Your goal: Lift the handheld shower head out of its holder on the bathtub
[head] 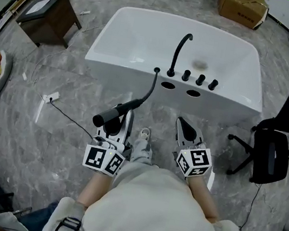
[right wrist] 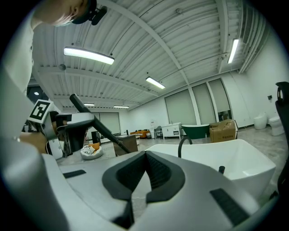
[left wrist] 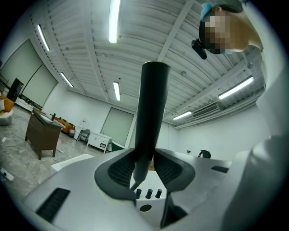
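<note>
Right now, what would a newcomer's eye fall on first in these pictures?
The black handheld shower head stands out, clamped in the left gripper in front of the white bathtub, with its hose curving up to the tub's deck. Beside it, the right gripper is shut and holds nothing.

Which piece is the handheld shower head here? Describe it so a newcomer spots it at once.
From the white bathtub, follow the thin black hose off its near deck toward the person. It ends in the handheld shower head, a straight black wand clamped in the left gripper. Unlike the curved faucet and short knobs, it is off the bathtub.
</note>
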